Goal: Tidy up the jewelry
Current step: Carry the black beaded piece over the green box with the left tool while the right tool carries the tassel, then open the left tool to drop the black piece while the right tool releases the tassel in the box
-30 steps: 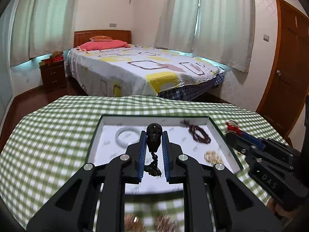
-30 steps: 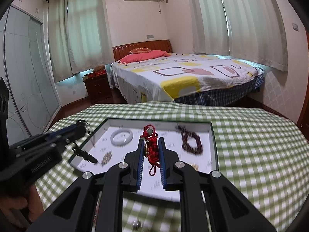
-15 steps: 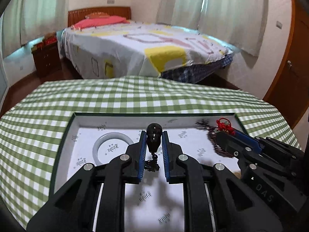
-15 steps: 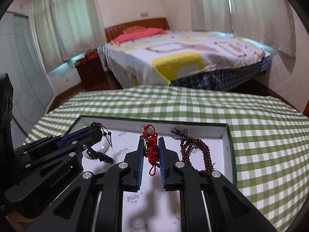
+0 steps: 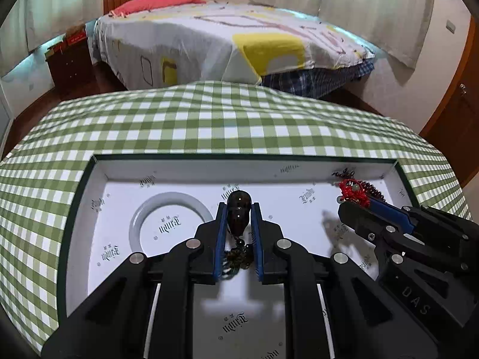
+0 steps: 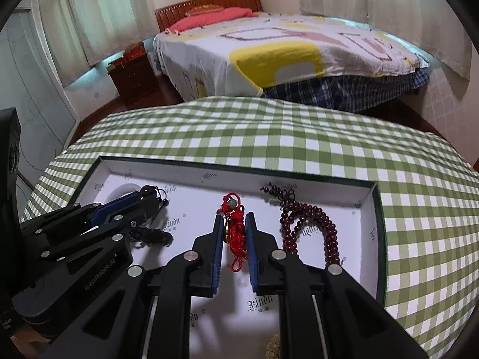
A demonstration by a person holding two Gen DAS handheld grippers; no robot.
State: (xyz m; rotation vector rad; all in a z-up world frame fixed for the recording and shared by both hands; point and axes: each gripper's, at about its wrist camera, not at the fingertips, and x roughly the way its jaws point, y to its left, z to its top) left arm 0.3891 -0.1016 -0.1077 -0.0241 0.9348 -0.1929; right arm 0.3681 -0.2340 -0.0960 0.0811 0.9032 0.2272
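A white-lined box (image 5: 185,166) (image 6: 368,194) with a dark green rim lies on the green checked tablecloth. My left gripper (image 5: 238,209) (image 6: 149,197) is shut on a dark bead pendant (image 5: 238,212) whose black tassel hangs below, over the box's middle. My right gripper (image 6: 234,218) (image 5: 354,200) is shut on a red knotted cord charm (image 6: 235,233) with a pale bead, over the box to the right. A pale jade bangle (image 5: 143,212) lies in the box at the left. A dark red bead bracelet (image 6: 311,224) lies at the right.
The green checked tablecloth (image 5: 209,119) (image 6: 404,194) surrounds the box. A pale yellowish bead piece (image 6: 274,344) shows at the near edge under my right gripper. Beyond the table stand a bed (image 5: 209,36) and a wooden nightstand (image 5: 69,62).
Both grippers have come forward and down over the box, tilting more steeply, each still holding its piece. The box now fills the lower view.
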